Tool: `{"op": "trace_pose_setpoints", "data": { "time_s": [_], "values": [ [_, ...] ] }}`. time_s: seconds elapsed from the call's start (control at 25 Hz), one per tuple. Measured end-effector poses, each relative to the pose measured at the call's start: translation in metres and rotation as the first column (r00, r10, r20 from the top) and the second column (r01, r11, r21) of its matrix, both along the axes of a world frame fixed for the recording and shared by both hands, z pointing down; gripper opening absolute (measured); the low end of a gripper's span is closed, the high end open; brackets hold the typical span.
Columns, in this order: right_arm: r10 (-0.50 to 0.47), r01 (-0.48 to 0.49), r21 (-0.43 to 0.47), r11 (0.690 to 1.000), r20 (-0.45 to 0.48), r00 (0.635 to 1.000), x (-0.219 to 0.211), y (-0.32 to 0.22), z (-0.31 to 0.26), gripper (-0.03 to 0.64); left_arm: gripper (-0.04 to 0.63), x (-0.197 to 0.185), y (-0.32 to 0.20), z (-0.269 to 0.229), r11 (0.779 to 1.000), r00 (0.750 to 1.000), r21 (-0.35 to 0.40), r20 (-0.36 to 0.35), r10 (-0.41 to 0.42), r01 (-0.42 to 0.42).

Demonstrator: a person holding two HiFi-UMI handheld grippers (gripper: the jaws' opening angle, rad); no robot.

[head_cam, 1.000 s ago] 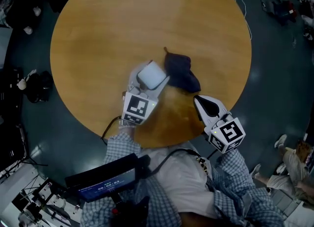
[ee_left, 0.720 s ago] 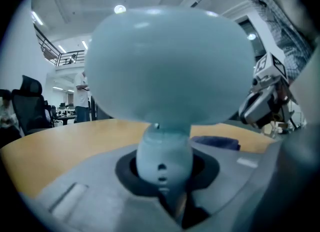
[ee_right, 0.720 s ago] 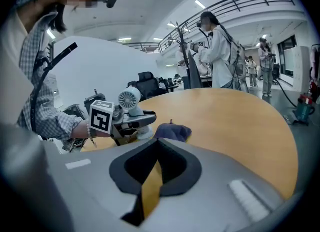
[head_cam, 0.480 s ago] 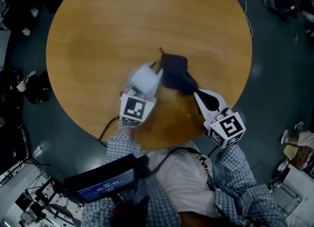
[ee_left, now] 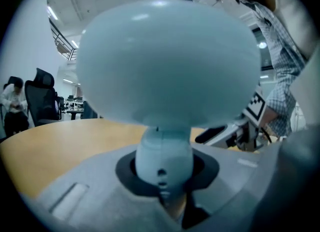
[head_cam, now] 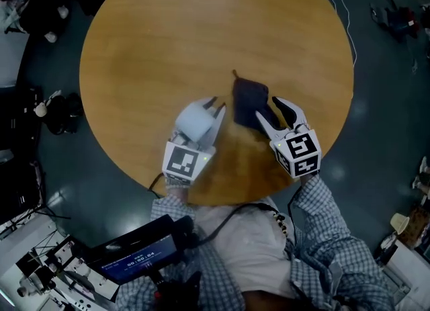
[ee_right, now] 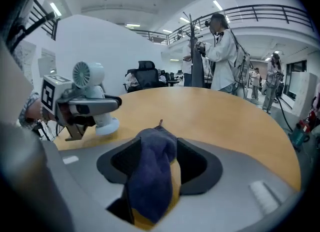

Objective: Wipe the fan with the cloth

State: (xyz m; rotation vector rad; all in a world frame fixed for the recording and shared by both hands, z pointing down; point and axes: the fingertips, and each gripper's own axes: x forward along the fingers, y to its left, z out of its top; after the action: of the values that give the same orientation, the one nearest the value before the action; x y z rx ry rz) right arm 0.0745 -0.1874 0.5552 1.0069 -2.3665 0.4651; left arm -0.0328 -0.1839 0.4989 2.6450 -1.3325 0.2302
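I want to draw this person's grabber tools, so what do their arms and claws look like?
The left claw and right claw are white and grey, with black inside the fingers. Each carries a white cube printed with black square markers. A black cable trails from the left one. The person wears a shirt with long checked sleeves.

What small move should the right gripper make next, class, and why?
Probably close the right gripper on the cloth. Its jaws have just been opening and stand apart with the cloth between them, unclamped, while the left gripper already grips the fan, so the fan looks ready for wiping.
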Motion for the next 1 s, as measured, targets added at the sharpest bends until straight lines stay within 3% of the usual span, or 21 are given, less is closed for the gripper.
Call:
{"op": "trace_pose_setpoints", "data": {
  "time_s": [0.12,0.32,0.4,0.6,0.72,0.84,0.92,1.0],
  "values": [
    [-0.011,0.008,-0.060,0.998,-0.038,0.999,-0.009,-0.003,0.026,0.245,0.078,-0.007,0.006,-0.017,1.000,0.999,0.006,-0.033,-0.022,0.022],
    [-0.037,0.031,-0.086,0.996,-0.062,0.997,-0.019,-0.004,0.045,0.219,0.078,-0.018,0.016,-0.030,0.999,0.997,0.004,-0.054,-0.053,0.053],
    [-0.057,0.053,-0.096,0.994,-0.036,0.998,-0.024,-0.004,0.045,0.124,0.078,-0.023,0.018,-0.034,0.998,0.996,0.007,-0.058,-0.063,0.064],
    [-0.046,0.052,-0.059,0.997,0.098,0.994,-0.033,0.003,-0.004,0.095,0.078,-0.025,0.031,-0.051,0.998,0.996,0.013,-0.062,-0.059,0.060],
    [-0.075,0.068,0.048,0.997,0.182,0.980,-0.040,-0.005,-0.069,0.095,0.078,-0.023,0.033,-0.067,0.998,0.997,0.038,-0.052,-0.052,0.054],
    [-0.180,0.131,0.209,0.969,0.232,0.956,-0.062,-0.008,-0.146,0.095,0.078,-0.022,0.031,-0.082,0.995,0.998,0.083,-0.045,-0.045,0.049],
    [-0.292,0.214,0.324,0.921,0.215,0.932,-0.087,0.008,-0.199,0.095,0.078,-0.020,0.038,-0.097,0.994,0.998,0.105,-0.047,-0.035,0.040],
    [-0.414,0.308,0.432,0.848,0.175,0.893,-0.117,0.033,-0.253,0.095,0.078,-0.017,0.043,-0.117,0.993,0.999,0.116,-0.049,-0.020,0.025]
  ]
}}
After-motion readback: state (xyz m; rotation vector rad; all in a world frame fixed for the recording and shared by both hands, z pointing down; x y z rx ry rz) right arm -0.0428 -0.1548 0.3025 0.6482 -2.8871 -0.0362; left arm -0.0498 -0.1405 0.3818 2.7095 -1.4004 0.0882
